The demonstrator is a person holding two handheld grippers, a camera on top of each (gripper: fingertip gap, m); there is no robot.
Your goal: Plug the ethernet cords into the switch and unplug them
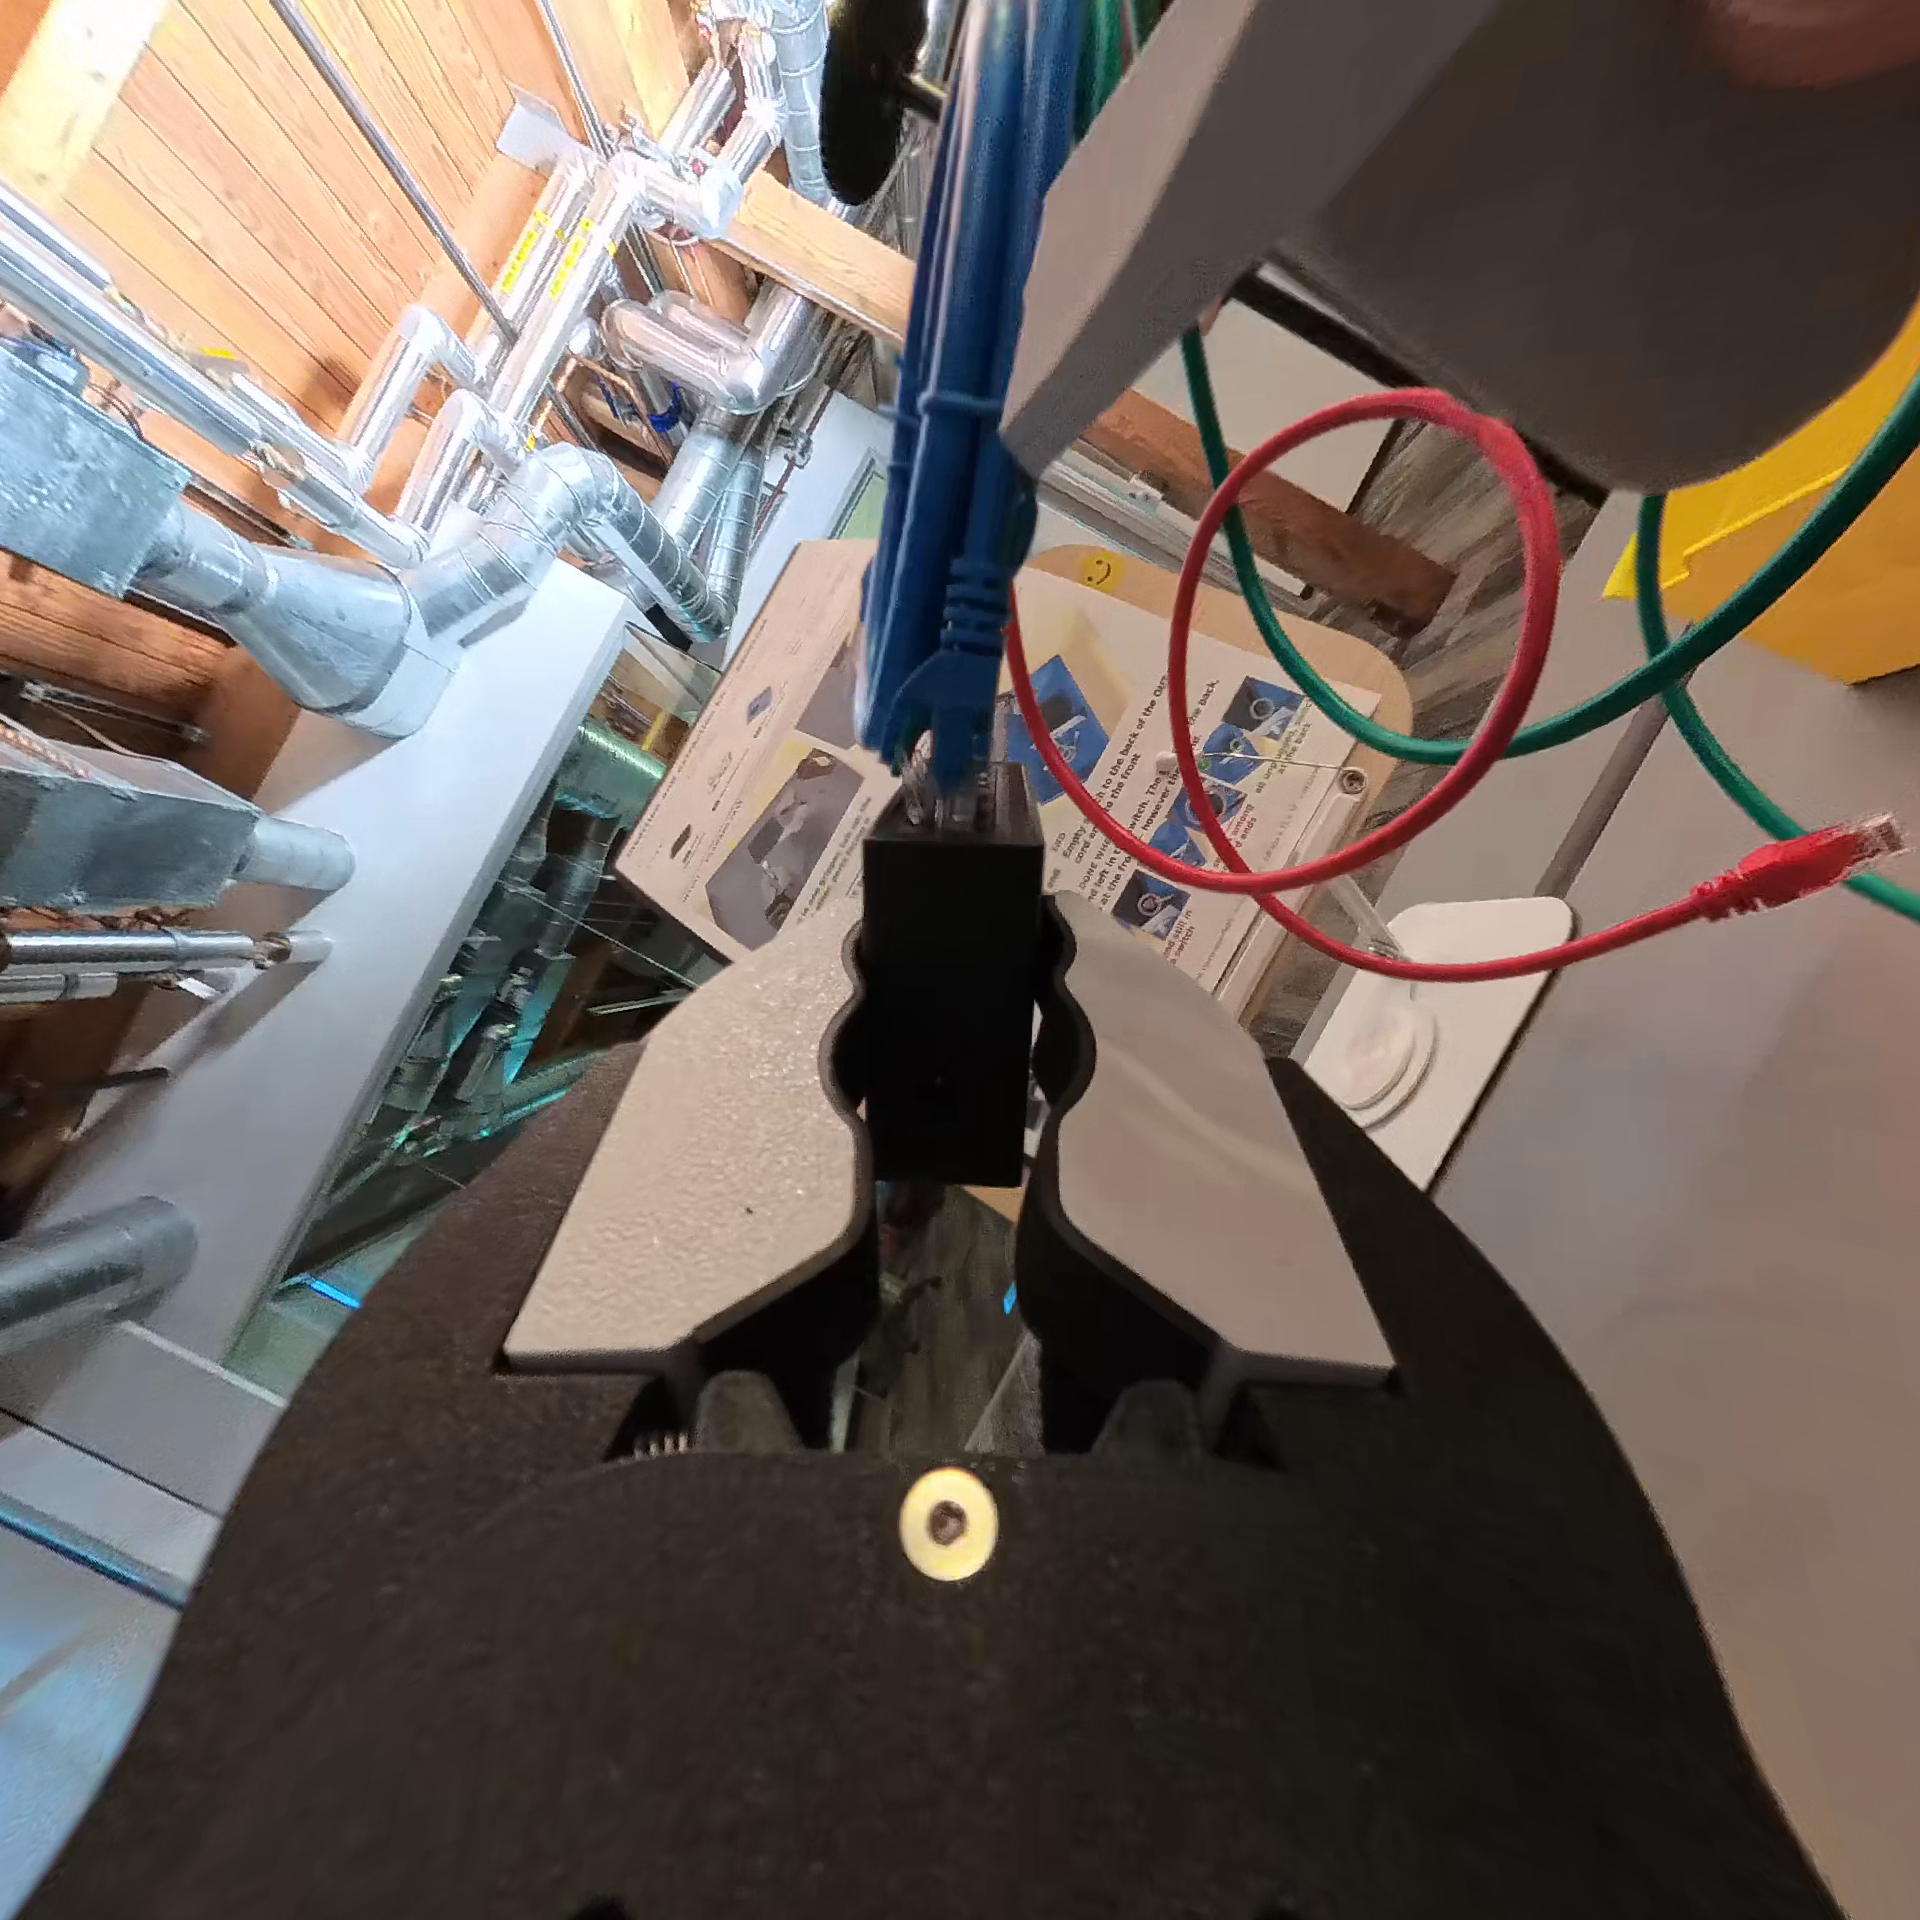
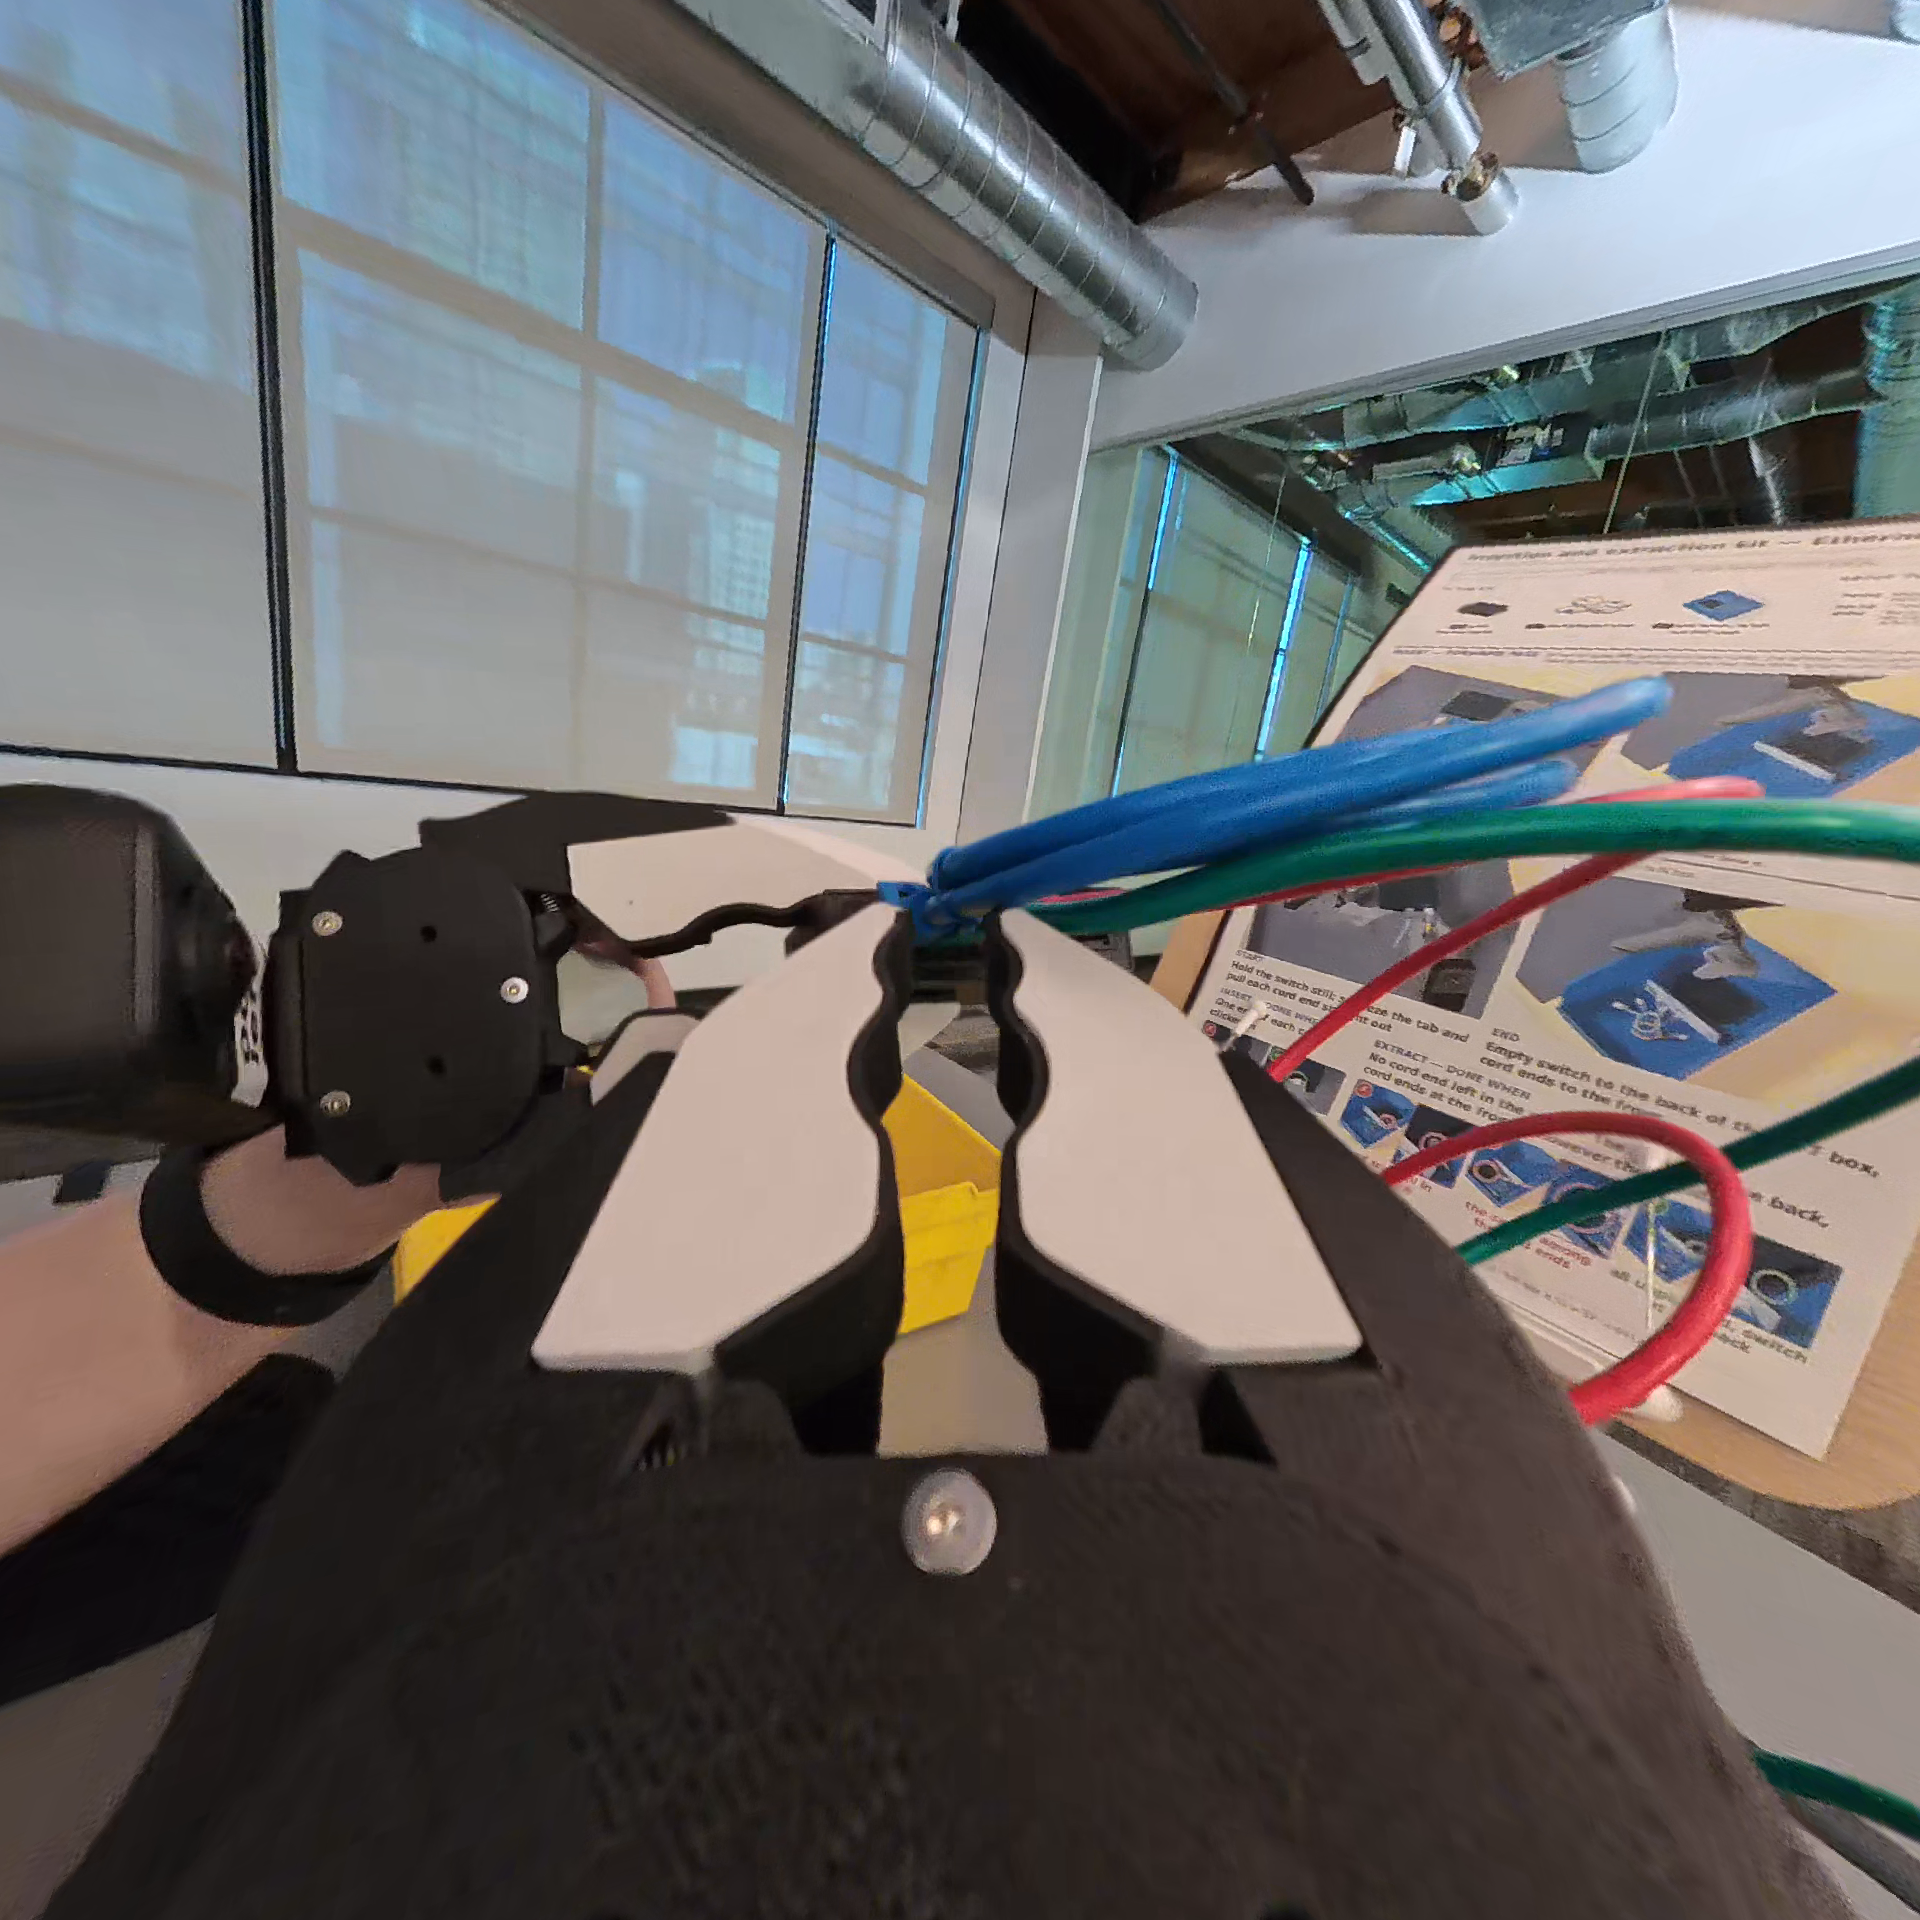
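The left gripper [image 1: 951, 1049] is clamped on the black switch [image 1: 951, 997], holding the small box up in the air by its two long sides with the ports facing away from the camera; the blue cord [image 1: 951, 499] runs into the port face, its plug [image 1: 961, 717] seated or nearly so, though the angle leaves the latch unseen. In the right wrist view the right gripper [image 2: 943, 940] has its fingers narrowed around the blue plug boot [image 2: 914, 902] right at the switch; whether they actually pinch it I cannot tell. The red cord [image 1: 1361, 665] loops loose beside the switch, its plug [image 1: 1808, 862] hanging free; a green cord [image 1: 1455, 727] trails behind it. A yellow bin [image 2: 935, 1236] sits below, an instruction sheet [image 2: 1621, 1039] beyond.

The switch looks light, rigid and smooth-sided, so a firm mid-body hold suits it; the cords are limp and springy, best taken at the stiff boot just behind the plug, where the brittle clip can be pressed.
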